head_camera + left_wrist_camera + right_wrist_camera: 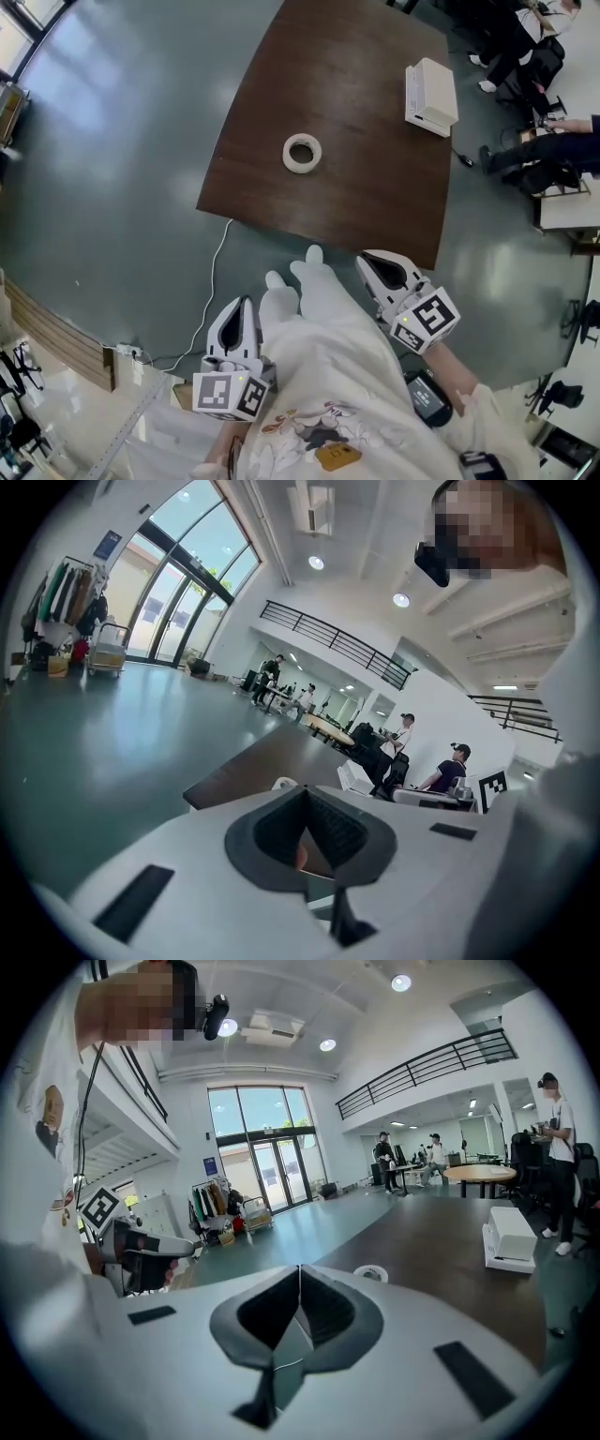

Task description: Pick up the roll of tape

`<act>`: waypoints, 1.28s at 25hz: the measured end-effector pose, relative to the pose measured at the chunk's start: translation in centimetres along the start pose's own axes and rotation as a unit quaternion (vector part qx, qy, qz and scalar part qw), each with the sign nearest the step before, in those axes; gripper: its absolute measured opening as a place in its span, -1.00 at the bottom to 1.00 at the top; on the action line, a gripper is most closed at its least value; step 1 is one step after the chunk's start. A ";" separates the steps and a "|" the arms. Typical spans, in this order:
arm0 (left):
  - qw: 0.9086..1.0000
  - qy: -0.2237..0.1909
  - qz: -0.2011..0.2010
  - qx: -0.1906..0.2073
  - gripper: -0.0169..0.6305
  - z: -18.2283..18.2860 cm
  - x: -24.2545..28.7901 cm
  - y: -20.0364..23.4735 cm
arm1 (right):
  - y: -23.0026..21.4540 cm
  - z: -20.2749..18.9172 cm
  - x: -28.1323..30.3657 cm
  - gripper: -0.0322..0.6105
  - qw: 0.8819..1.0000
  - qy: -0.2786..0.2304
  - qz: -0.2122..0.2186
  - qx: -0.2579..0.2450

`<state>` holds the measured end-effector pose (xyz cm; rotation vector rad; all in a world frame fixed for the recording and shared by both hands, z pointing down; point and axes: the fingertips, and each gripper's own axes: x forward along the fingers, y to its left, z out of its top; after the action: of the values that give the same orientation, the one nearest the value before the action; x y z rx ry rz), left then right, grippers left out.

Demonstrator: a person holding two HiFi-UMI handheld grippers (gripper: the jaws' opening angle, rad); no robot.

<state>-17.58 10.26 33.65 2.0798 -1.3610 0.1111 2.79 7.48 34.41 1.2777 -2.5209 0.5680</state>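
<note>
The white roll of tape [302, 153] lies flat near the middle of a dark brown table [375, 187]. Both grippers hang over the grey floor, short of the table's near edge. My left gripper [246, 305] is at the lower left, shut and holding nothing. My right gripper [367, 262] is closer to the table's near corner, also shut and holding nothing. In the left gripper view the tape [284, 783] peeks just above the closed jaws of the left gripper [305, 803]. In the right gripper view the tape [371, 1273] sits just beyond the right gripper [300, 1279], slightly right of its jaw line.
A white box [431, 94] stands at the table's far right, seen also as the box [511, 1237] in the right gripper view. A white cable [214, 281] runs across the floor to a power strip [127, 352]. Seated people and chairs [534, 141] are off to the right.
</note>
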 end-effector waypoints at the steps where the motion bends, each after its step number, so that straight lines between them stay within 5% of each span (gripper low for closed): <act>1: 1.000 0.000 0.000 0.001 -0.93 0.4 0.5 0.1 | -0.3 0.2 0.6 -0.88 1.000 0.002 0.002 -0.001; 14: 0.999 -0.002 0.032 0.026 -0.93 4.7 10.4 0.1 | -9.2 2.5 8.1 -0.86 0.999 0.033 0.017 -0.028; 17: 0.998 0.018 0.038 0.041 -0.93 4.5 13.7 0.1 | -11.5 2.2 10.4 -0.62 0.998 0.045 0.033 -0.023; 20: 0.997 0.025 0.046 0.055 -0.93 5.0 16.8 0.7 | -13.3 2.3 13.3 -0.60 0.997 0.043 0.057 -0.028; 32: 0.996 0.031 0.078 0.028 -0.93 5.0 20.4 1.9 | -14.4 1.8 19.0 -0.53 0.991 0.089 0.086 -0.060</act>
<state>-11.09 -9.15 38.77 1.9972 -1.4971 0.2803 3.34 -14.58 43.59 0.9319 -2.4879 0.5325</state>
